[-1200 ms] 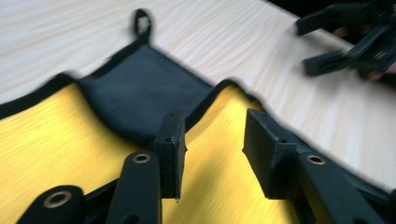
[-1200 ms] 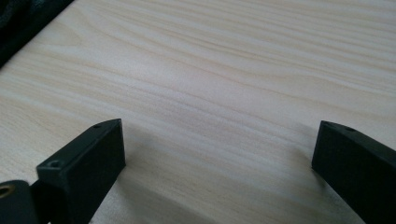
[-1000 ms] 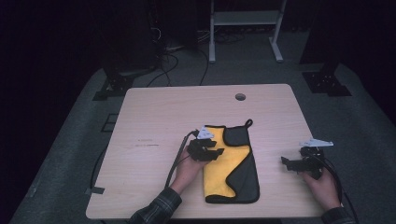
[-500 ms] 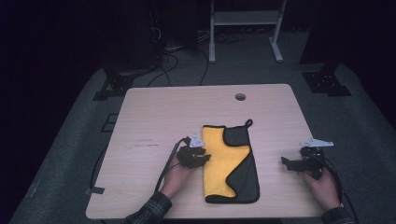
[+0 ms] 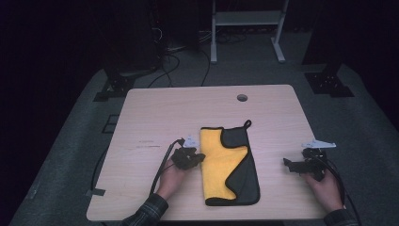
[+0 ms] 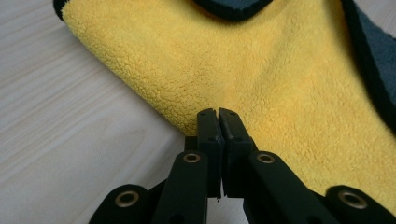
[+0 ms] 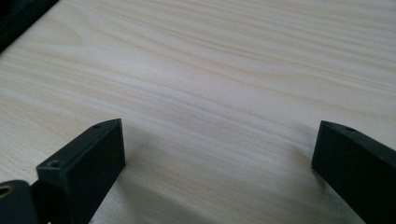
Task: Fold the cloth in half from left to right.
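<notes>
A yellow cloth [image 5: 221,165] with a dark grey side and black trim lies folded lengthwise on the wooden table [image 5: 188,108], its hanging loop at the far end. My left gripper [image 5: 194,157] rests at the cloth's left edge. In the left gripper view its jaws are pressed together, their tips [image 6: 218,112] just over the fleecy yellow cloth [image 6: 280,70], and nothing shows between them. My right gripper [image 5: 291,165] sits on bare table to the right of the cloth, apart from it. The right gripper [image 7: 219,135] stands wide open over bare wood [image 7: 233,56].
A round cable hole [image 5: 242,97] is near the table's far edge. A black cable [image 5: 162,165] trails from the left gripper toward the front edge. Dark floor, cables and a white stand [image 5: 247,19] lie beyond the table.
My left gripper has slid left, from on top of the cloth to its left edge. The right gripper and the cloth have stayed put.
</notes>
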`<state>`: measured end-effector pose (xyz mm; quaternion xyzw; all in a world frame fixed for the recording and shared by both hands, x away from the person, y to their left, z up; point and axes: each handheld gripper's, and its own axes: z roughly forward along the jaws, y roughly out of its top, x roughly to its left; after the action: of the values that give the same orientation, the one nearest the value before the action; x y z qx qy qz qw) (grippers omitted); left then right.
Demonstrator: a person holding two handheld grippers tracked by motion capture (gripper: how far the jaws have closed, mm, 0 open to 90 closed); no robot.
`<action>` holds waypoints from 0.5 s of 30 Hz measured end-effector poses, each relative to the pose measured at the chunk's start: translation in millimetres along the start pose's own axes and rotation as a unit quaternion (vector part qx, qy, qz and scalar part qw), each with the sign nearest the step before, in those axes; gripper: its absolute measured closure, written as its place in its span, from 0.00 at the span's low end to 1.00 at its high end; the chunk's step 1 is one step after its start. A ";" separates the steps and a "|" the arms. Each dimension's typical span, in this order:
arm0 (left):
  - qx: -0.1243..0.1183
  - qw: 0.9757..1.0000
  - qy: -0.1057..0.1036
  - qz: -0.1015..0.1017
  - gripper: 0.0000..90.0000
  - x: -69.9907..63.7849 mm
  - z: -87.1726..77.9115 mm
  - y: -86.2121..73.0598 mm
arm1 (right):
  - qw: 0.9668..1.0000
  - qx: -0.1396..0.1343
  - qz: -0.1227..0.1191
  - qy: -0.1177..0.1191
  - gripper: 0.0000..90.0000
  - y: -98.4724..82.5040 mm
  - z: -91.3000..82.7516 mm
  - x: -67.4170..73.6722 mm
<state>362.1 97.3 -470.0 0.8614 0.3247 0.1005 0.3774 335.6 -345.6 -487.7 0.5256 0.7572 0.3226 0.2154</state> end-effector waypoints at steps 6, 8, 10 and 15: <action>-0.005 1.000 0.025 0.010 0.63 -1.0 -6.2 -1.8 | 1.000 0.001 -0.001 0.002 0.02 -0.5 -0.6 0.5; -0.007 1.000 0.029 0.010 0.51 -0.9 -11.0 -4.1 | 1.000 0.001 -0.011 0.009 0.02 -1.1 -1.4 0.4; -0.006 0.999 0.034 0.011 0.40 0.1 -15.5 -6.7 | 1.000 0.008 -0.018 0.015 0.02 -0.5 -2.6 1.0; 0.000 0.999 0.043 0.019 0.17 2.3 -26.0 -15.0 | 0.999 0.016 -0.028 0.027 0.02 3.6 -3.5 5.0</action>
<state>345.8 121.6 -462.8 0.8625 0.3239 0.1449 0.3607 333.9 -340.9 -482.6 0.4990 0.7819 0.3184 0.1954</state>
